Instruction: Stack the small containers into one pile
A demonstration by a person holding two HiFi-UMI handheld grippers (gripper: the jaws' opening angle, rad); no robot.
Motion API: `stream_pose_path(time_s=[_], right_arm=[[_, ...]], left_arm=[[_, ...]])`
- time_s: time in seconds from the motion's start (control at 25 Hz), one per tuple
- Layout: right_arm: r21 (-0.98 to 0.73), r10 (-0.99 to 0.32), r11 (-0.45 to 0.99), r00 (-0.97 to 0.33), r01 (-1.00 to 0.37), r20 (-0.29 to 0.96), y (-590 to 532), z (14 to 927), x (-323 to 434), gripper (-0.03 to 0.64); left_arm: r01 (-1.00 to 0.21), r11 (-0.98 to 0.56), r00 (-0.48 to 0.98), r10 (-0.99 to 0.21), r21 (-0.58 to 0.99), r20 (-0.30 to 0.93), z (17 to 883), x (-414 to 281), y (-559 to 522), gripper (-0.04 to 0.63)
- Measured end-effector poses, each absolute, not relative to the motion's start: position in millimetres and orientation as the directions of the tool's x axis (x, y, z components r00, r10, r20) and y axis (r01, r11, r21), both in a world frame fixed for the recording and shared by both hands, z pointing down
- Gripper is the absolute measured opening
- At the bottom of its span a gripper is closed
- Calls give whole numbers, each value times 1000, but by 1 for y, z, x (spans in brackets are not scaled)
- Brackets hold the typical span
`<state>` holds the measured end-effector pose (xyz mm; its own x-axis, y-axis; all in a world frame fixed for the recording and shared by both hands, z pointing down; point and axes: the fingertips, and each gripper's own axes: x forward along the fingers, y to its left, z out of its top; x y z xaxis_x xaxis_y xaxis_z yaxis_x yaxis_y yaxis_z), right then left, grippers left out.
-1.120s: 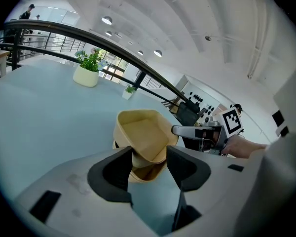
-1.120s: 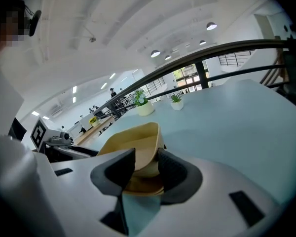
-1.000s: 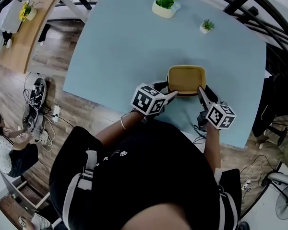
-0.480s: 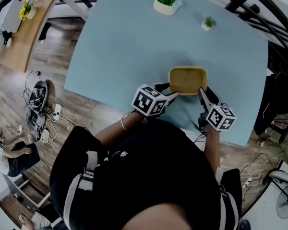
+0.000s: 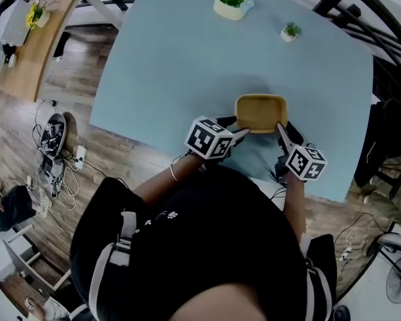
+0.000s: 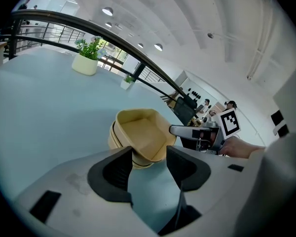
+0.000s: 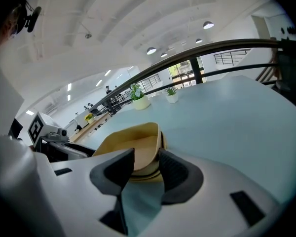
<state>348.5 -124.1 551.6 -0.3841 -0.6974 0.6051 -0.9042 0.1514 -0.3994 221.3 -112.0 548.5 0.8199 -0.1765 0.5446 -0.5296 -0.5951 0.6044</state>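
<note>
— where's your left one?
— my left tongs (image 6: 149, 154) are down low at the near left corner of the stack of containers (image 5: 260, 111). the jaws are spread, released, with that corner poking in between them. the left jaw looks to be against the stack's side and the other stands clear of it.

— and the stack itself?
— tan tubs nested one inside another, sitting upright on the pale blue desk (image 5: 174, 65), close to my edge of it. i can make out at least two rims along the side, but i can't count the layers for sure.

— the right side?
— my right tongs (image 7: 145, 157) are at the near right corner of the same stack. the jaws are apart there too, gripping nothing, with the stack's end wall showing between them. whether they brush it i can't tell.

— anything else on the desk?
— along the far edge there's a big potted plant (image 5: 230, 2), and to its right a small potted plant (image 5: 291, 33). both are well apart from the stack.
</note>
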Motion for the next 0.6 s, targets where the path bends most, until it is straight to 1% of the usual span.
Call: stream_pose_path(time_s=[0.32, 0.6], right_arm=[[-403, -702, 137, -376, -905, 605, -123, 551, 347, 169], [-389, -749, 86, -317, -917, 582, -126, 541, 364, 169]], left_arm=[[-541, -556, 822, -191, 631, 537, 552, 213, -111, 196], [-571, -544, 812, -265, 614, 520, 544, 197, -125, 196]])
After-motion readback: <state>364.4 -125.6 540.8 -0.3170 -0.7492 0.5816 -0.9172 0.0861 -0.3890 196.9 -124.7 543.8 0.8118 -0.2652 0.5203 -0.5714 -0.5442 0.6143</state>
